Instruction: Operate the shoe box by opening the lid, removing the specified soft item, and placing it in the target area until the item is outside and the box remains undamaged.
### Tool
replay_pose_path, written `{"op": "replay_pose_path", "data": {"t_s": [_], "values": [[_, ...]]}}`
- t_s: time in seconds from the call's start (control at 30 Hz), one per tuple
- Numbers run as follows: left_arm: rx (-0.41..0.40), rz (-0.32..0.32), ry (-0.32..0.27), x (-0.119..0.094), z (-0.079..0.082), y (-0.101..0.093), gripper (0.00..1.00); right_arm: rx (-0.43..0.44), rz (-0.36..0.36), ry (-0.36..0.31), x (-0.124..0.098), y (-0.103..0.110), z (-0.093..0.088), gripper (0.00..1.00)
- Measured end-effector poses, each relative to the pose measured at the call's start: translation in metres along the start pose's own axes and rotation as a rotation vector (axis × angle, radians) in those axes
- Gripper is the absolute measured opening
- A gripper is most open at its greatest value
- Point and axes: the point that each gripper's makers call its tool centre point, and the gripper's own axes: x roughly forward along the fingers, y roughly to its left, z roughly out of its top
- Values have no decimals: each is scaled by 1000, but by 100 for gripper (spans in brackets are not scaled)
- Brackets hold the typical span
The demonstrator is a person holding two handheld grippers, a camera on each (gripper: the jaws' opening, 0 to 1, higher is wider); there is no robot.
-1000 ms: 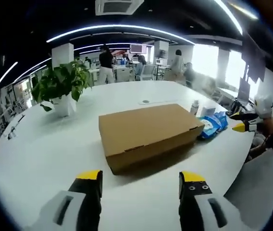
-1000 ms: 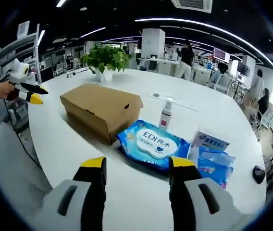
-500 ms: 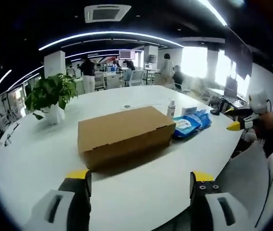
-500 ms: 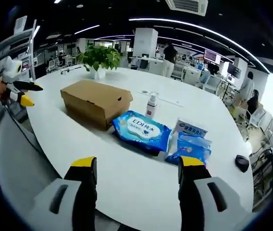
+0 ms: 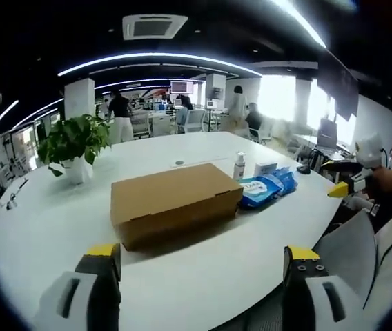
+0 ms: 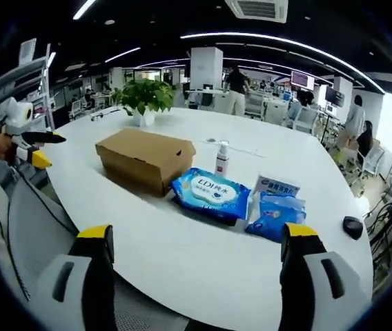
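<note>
A closed brown cardboard shoe box (image 5: 174, 201) lies on the white round table (image 5: 37, 221), lid down; the same shoe box (image 6: 145, 158) sits left of centre in the right gripper view. My left gripper (image 5: 201, 256) stands open, wide apart, well short of the box near the table edge. My right gripper (image 6: 199, 238) is open too, off the table's near edge, with nothing between its jaws. Each gripper appears in the other's view: the right gripper (image 5: 344, 179) at the far right, the left gripper (image 6: 32, 148) at the far left, held by a hand.
A blue wipes pack (image 6: 210, 192), smaller blue packs (image 6: 277, 210) and a white pump bottle (image 6: 221, 160) lie right of the box. A potted plant (image 6: 143, 100) stands behind it. A black mouse (image 6: 352, 226) rests at the table's right. Grey chair backs (image 6: 23, 227) sit close; people stand far off.
Both grippers have drawn back from the table and their jaws have spread wider. The box and packs look smaller and farther; they lie where they were.
</note>
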Motion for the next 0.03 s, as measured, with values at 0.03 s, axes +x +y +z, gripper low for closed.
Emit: {"op": "replay_pose_path", "data": {"t_s": [0.03], "values": [[-7, 3, -2, -1, -1, 2, 100, -14, 2, 1, 1, 1, 0, 96]]}}
